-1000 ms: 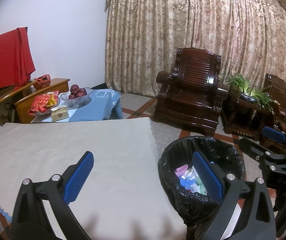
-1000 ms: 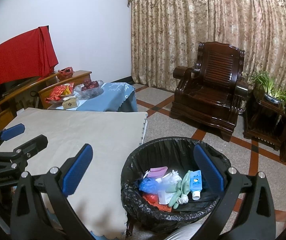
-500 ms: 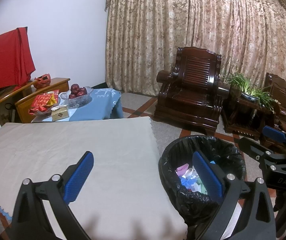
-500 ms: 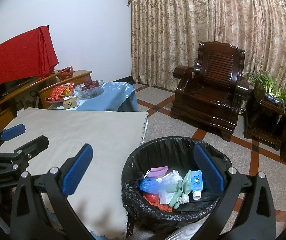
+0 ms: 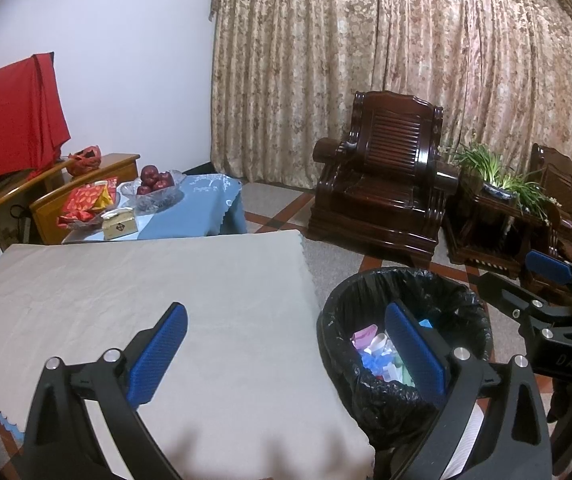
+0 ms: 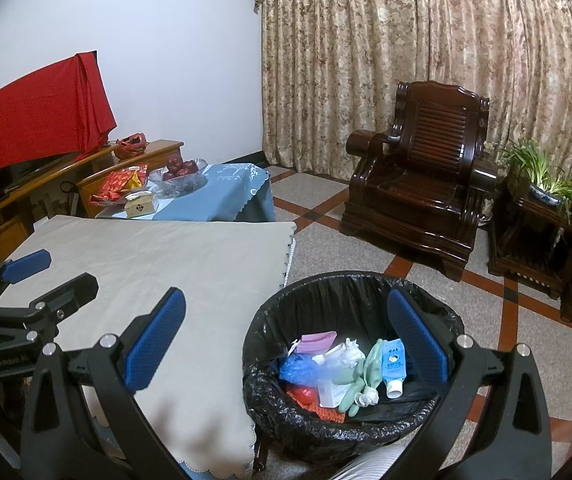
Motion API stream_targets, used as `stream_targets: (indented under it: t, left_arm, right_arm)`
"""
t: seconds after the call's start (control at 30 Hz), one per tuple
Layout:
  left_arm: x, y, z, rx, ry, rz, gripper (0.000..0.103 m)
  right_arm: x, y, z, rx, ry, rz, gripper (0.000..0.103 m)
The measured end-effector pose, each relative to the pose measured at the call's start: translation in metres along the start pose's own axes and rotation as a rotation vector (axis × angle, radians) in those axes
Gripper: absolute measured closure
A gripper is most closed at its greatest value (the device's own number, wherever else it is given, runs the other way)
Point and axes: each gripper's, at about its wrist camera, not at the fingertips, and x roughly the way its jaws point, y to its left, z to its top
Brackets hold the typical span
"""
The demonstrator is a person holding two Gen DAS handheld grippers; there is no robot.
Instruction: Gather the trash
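Below spread fingers (image 6: 418, 332), bin (image 6: 366, 292).

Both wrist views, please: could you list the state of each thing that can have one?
Left gripper: open, empty.
Right gripper: open, empty.
Bin: upright, lined with a black bag, partly filled.
Trash: inside the bin.
Tube: capped, lying in the bin.
Grey cloth: spread flat, nothing on it.
Curtains: drawn shut.
Fruit bowl: holds red fruit.
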Motion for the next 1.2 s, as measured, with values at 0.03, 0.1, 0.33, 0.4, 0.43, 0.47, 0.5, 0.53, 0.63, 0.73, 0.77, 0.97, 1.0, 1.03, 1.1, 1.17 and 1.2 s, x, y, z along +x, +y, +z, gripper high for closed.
stream_targets:
  t: [0.03, 0.1, 0.33, 0.4, 0.43, 0.47, 0.5, 0.53, 0.63, 0.73, 0.77, 0.97, 1.0, 1.03, 1.1, 1.17, 1.2]
  left_arm:
    - [0.0, 0.0, 0.0, 0.001, 0.0, 0.001, 0.006]
    - [0.001, -0.002, 0.001, 0.0, 0.001, 0.0, 0.006]
    - [0.001, 0.005, -0.004, 0.002, 0.006, 0.001, 0.006]
    - [0.002, 0.003, -0.005, 0.001, 0.007, 0.001, 0.006]
    - [0.002, 0.003, -0.005, 0.001, 0.008, 0.002, 0.006]
    - [0.002, 0.002, -0.005, 0.001, 0.008, 0.002, 0.006]
    - [0.001, 0.005, -0.006, -0.001, 0.009, 0.001, 0.006]
    - [0.002, 0.003, -0.005, -0.001, 0.01, 0.0, 0.006]
    - [0.003, 0.004, -0.012, -0.001, 0.014, 0.001, 0.006]
    - [0.005, 0.004, -0.017, -0.003, 0.018, 0.001, 0.006]
    - [0.005, 0.003, -0.016, -0.003, 0.018, 0.0, 0.006]
    - [0.007, 0.001, -0.017, -0.002, 0.024, 0.001, 0.006]
    - [0.007, 0.0, -0.017, -0.003, 0.027, 0.001, 0.006]
    - [0.006, 0.001, -0.02, -0.005, 0.029, 0.0, 0.006]
    - [0.007, 0.0, -0.019, -0.008, 0.032, 0.001, 0.006]
    - [0.006, 0.0, -0.019, -0.014, 0.034, 0.001, 0.006]
    - [0.005, 0.002, -0.021, -0.018, 0.033, 0.003, 0.006]
  right_arm:
    - [0.0, 0.0, 0.0, 0.0, 0.0, 0.0, 0.005]
    - [-0.001, 0.0, 0.001, 0.0, 0.001, 0.0, 0.005]
    - [-0.001, 0.0, 0.0, -0.001, 0.001, 0.0, 0.005]
    - [0.0, 0.0, 0.0, 0.001, 0.002, 0.0, 0.005]
    - [-0.001, 0.0, 0.0, 0.001, 0.002, 0.0, 0.005]
    - [-0.001, 0.0, 0.0, 0.0, 0.002, -0.001, 0.005]
    - [-0.001, 0.001, 0.0, -0.001, 0.003, -0.001, 0.005]
    - [0.0, 0.0, 0.0, 0.0, 0.003, 0.0, 0.005]
    - [-0.001, 0.001, -0.001, -0.001, 0.005, -0.001, 0.005]
    - [-0.001, 0.0, -0.003, 0.0, 0.005, 0.0, 0.005]
    - [-0.002, 0.0, -0.004, 0.0, 0.007, 0.0, 0.005]
    - [-0.002, -0.001, -0.012, 0.003, 0.02, -0.005, 0.005]
    - [0.0, -0.001, -0.013, 0.004, 0.023, -0.005, 0.005]
    - [0.0, -0.002, -0.015, 0.005, 0.025, -0.006, 0.005]
    - [0.0, -0.002, -0.018, 0.005, 0.027, -0.005, 0.005]
    - [0.0, -0.002, -0.017, 0.003, 0.026, -0.006, 0.005]
    - [0.002, -0.002, -0.016, 0.004, 0.026, -0.005, 0.005]
